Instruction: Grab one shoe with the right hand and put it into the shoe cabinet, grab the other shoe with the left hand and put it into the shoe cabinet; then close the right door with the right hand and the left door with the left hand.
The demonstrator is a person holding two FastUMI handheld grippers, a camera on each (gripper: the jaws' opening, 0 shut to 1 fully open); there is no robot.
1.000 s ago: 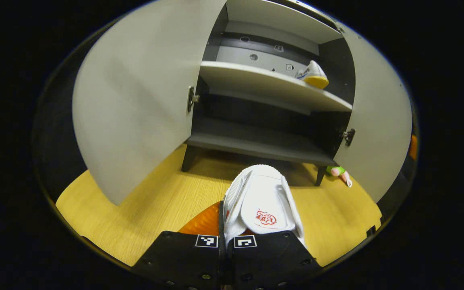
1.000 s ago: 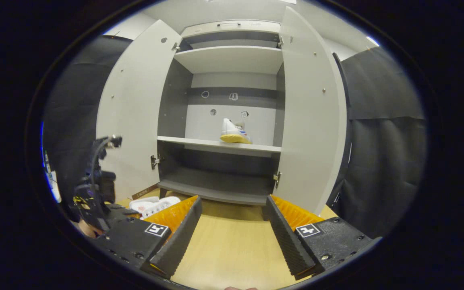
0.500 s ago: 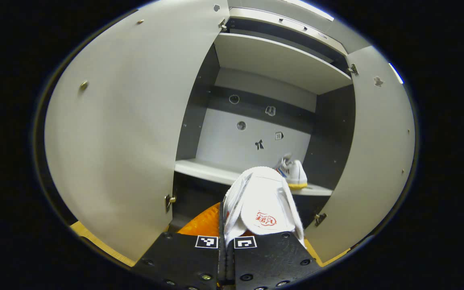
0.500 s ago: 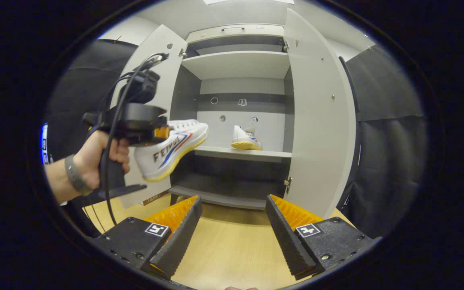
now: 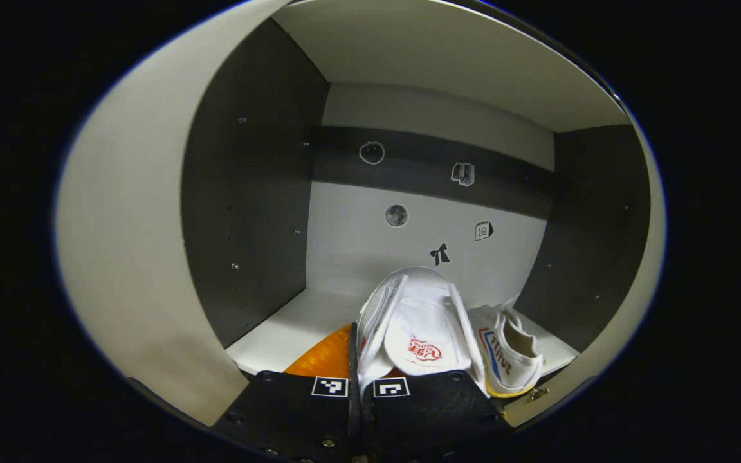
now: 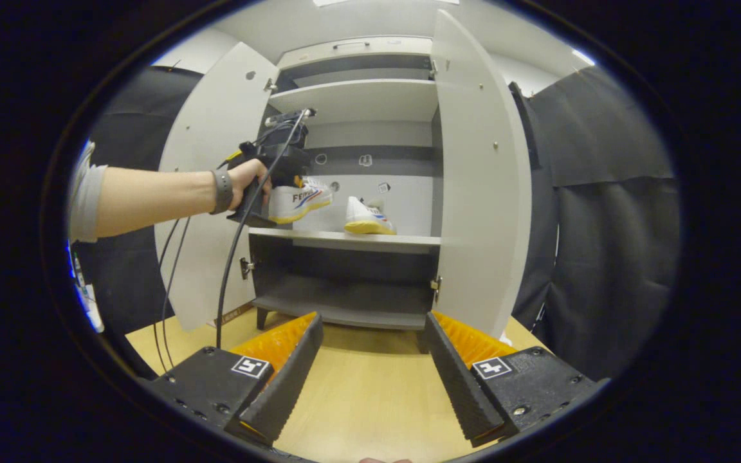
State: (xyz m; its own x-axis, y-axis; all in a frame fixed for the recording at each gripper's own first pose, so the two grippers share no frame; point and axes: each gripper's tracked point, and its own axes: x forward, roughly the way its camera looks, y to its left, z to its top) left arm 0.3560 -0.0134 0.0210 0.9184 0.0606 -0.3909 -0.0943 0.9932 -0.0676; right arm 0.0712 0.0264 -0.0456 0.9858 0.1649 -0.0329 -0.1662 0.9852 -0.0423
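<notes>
The step in hand is the second shoe going into the cabinet (image 6: pixel 357 58): the left gripper (image 5: pixel 361 379) is clamped tight on the heel of a white canvas shoe (image 5: pixel 412 318), held just above the middle shelf (image 5: pixel 287 328) of the cabinet, with the other shoe (image 5: pixel 505 350) already lying on that shelf, just to the right of the held one. The right gripper (image 6: pixel 370 360) hangs in front of the cabinet, jaws spread wide with nothing between them. In my judgement the next move calls for lowering the shoe until its flat yellow rubber sole rests on the shelf, left of its mate, then opening the fingers and backing out between the doors. The left door (image 6: pixel 206 193) and right door (image 6: pixel 480 186) are smooth pale flat panels, both swung wide; the cabinet's inner side walls are matt dark grey, and the floor (image 6: pixel 364 399) is light wood grain
</notes>
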